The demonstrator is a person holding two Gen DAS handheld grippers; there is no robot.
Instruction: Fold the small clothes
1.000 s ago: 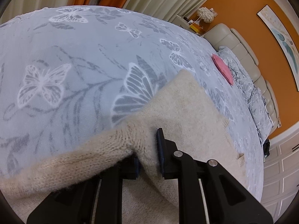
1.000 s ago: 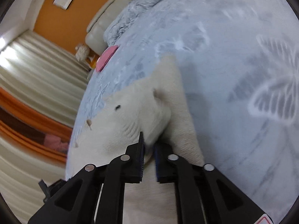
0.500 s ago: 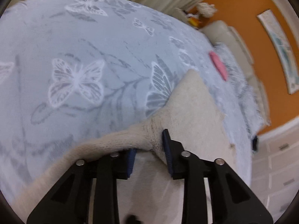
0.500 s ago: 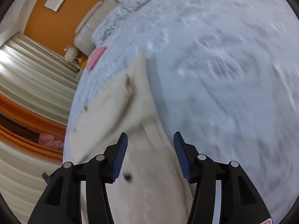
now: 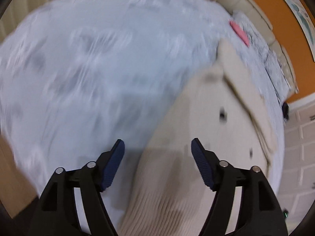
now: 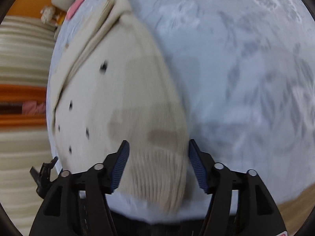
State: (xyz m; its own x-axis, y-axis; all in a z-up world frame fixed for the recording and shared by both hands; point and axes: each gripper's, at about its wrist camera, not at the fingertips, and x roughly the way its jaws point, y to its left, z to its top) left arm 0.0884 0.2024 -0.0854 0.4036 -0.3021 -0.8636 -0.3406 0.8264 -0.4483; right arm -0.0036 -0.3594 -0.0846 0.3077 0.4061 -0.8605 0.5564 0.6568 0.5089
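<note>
A cream knitted garment with small dark buttons lies flat on the pale blue butterfly-print bedspread. Its ribbed hem is nearest me and a folded part runs along its far side. My left gripper is open and empty above the hem's left edge. In the right wrist view the same garment fills the left half. My right gripper is open and empty above the ribbed hem. Both views are blurred by motion.
A pink item lies on the bedspread beyond the garment, near a padded cream headboard and an orange wall. Curtains hang at the left in the right wrist view. Wooden floor shows past the bed edge.
Both grippers let go of the garment, opened wide and pulled back. The fabric they held lifted now lies flat on the bedspread.
</note>
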